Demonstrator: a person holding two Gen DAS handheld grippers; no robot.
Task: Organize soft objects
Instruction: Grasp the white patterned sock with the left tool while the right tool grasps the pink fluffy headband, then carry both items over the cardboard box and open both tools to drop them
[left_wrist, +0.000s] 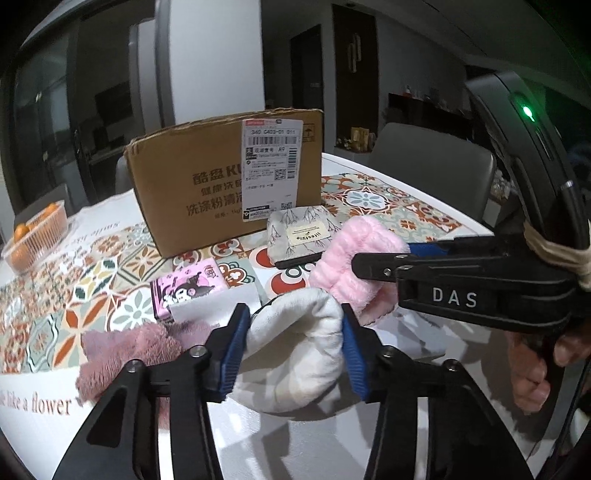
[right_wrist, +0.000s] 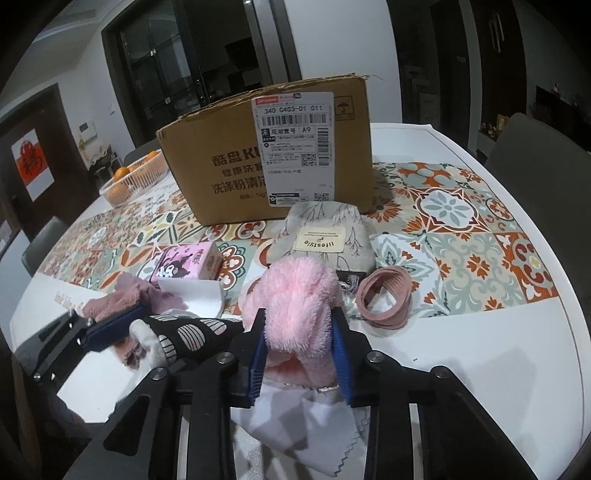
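Observation:
My left gripper (left_wrist: 291, 328) is shut on a white soft cloth item (left_wrist: 295, 347); in the right wrist view the same item (right_wrist: 192, 334) shows a black patterned side. My right gripper (right_wrist: 299, 347) is shut on a fluffy pink plush (right_wrist: 299, 299), which also shows in the left wrist view (left_wrist: 354, 262). A mauve fuzzy cloth (left_wrist: 125, 350) lies at the left. A grey floral pouch (right_wrist: 328, 236) lies in front of the cardboard box (right_wrist: 273, 155). A pink hair band (right_wrist: 384, 299) lies to the right of the plush. A white cloth (right_wrist: 306, 428) lies under my right gripper.
A pink tissue pack (right_wrist: 188, 262) lies left of the pouch. A basket of oranges (right_wrist: 133, 177) stands at the back left. A patterned mat (right_wrist: 461, 229) covers the white table. Chairs stand around the table.

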